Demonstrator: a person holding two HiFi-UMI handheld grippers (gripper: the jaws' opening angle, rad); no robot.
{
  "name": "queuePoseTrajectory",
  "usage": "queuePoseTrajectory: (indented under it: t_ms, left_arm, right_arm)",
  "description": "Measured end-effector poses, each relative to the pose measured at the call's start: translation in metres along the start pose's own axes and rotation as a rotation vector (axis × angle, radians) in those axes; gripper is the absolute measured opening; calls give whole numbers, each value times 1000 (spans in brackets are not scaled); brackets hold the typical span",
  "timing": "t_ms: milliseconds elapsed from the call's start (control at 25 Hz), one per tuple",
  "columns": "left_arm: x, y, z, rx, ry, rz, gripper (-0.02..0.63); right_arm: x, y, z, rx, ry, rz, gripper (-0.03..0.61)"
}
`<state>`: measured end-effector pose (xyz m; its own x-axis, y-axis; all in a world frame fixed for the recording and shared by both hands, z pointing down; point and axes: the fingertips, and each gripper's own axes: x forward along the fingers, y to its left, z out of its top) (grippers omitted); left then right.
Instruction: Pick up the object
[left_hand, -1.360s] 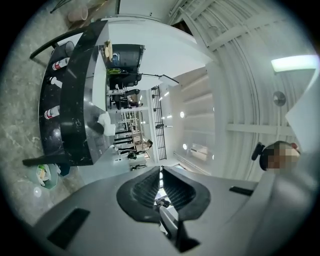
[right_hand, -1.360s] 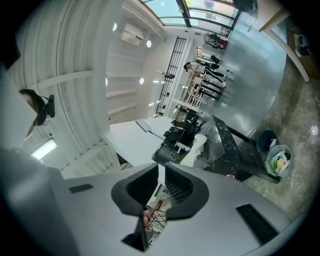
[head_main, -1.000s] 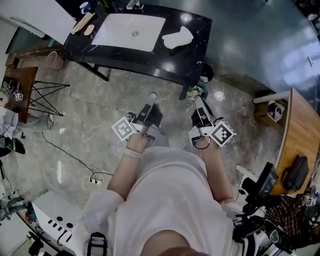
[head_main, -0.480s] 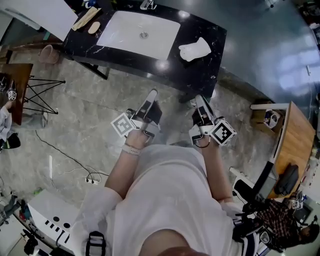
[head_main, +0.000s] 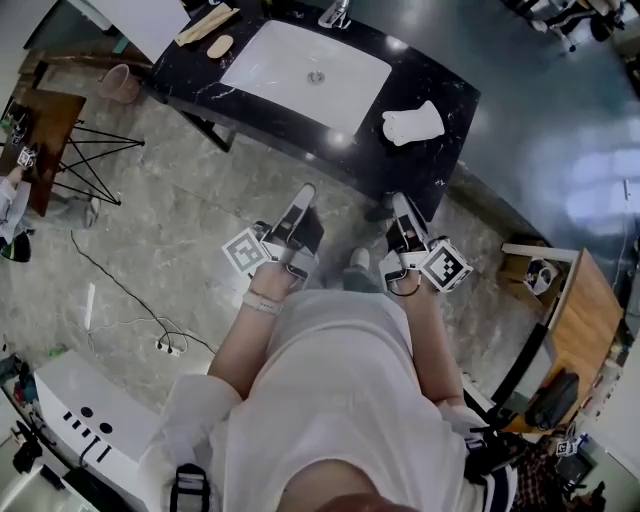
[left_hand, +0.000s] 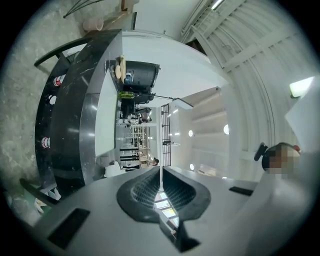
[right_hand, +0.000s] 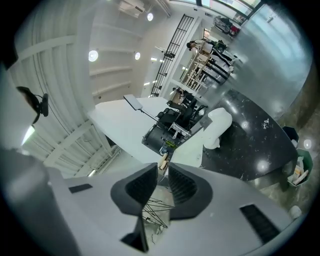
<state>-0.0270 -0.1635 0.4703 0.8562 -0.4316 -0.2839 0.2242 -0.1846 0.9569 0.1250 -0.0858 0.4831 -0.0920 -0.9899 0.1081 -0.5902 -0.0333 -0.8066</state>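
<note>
Far left, a wire stand (head_main: 92, 168) sits on the stone floor (head_main: 190, 250), with a cable and a power strip (head_main: 163, 347) lower down. Moving in, the black bench (head_main: 445, 95) runs across the top, a white sink (head_main: 290, 68) set into it and a wooden tool (head_main: 205, 24) at its left end.

Now the left tool (head_main: 305, 192): it's held out in front of the person's white shirt (head_main: 340, 400), over the floor and short of the bench edge. In its own view (left_hand: 161, 174) the pads are pressed flat together with nothing between them.

Next to it, the right tool (head_main: 398, 200) is held level with the left one, its tip near the bench's near edge. Its view (right_hand: 164, 167) shows the jaws drawn in narrow, closed and empty.

And there's the white object (head_main: 413, 123), lying on the bench right of the sink, up ahead of the right tool and well apart from both tools. The right gripper view catches it too (right_hand: 217, 128), pale against the black top.

Far right, a wooden desk (head_main: 585, 310).
</note>
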Motion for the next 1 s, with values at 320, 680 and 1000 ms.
queuePoseTrajectory:
  t_ms: [320,680,1000]
  left_arm:
    - [7,-4,10,42,-115,12,6]
    - [7,-8,15,102,-183,23,7]
    - [5,-18,16,135,-224,21,6]
  right_arm:
    - [35,-11,11,-6,108,56,54]
    - [69,-25,21,-214,214,53,145]
    - [104,-20,34,-718,356,34,211]
